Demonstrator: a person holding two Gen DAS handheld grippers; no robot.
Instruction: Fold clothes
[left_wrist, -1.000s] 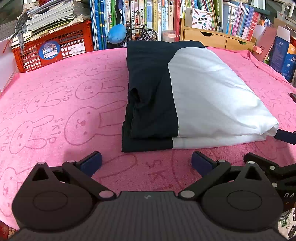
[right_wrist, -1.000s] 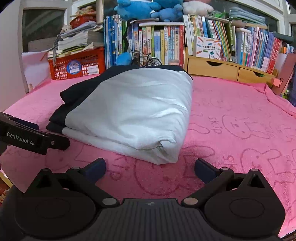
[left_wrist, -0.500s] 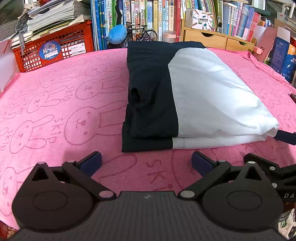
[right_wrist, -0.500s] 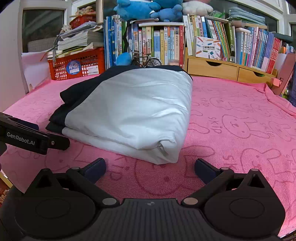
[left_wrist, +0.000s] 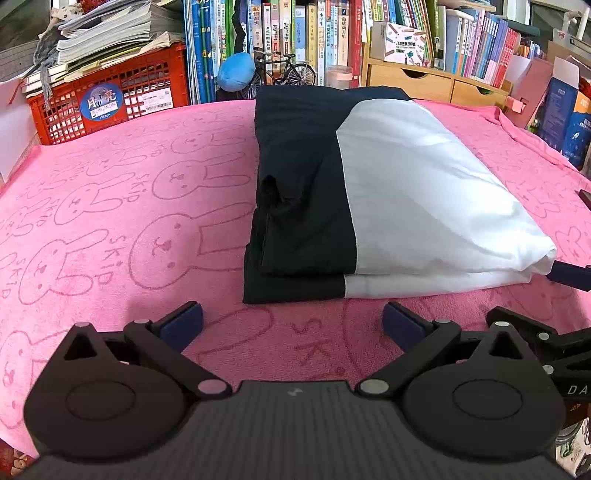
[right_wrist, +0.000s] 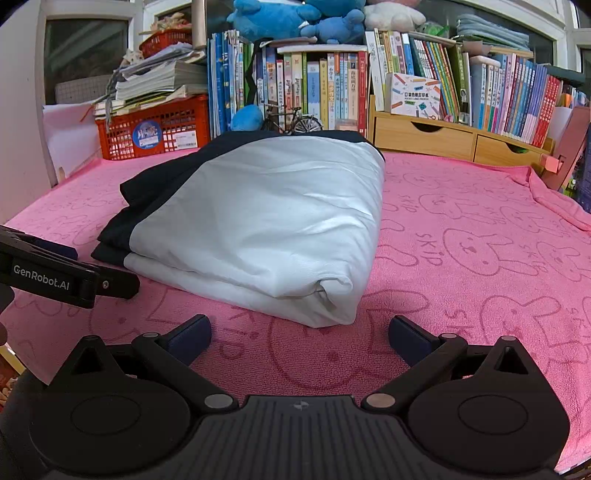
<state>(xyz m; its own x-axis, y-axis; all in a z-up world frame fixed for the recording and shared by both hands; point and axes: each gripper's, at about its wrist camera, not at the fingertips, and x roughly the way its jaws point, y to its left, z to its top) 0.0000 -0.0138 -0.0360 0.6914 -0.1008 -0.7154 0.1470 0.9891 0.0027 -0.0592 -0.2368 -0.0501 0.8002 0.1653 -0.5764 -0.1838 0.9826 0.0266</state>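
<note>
A folded garment, navy on its left part and white on its right, lies in a neat rectangle on the pink rabbit-print towel. It also shows in the right wrist view. My left gripper is open and empty, just in front of the garment's near edge. My right gripper is open and empty, just in front of the garment's white folded corner. Neither gripper touches the cloth. The left gripper's body shows at the left edge of the right wrist view.
A red crate with stacked papers stands at the back left. Books, a toy bicycle and a blue plush line the back edge. Wooden drawers stand at the back right. Boxes sit at the right edge.
</note>
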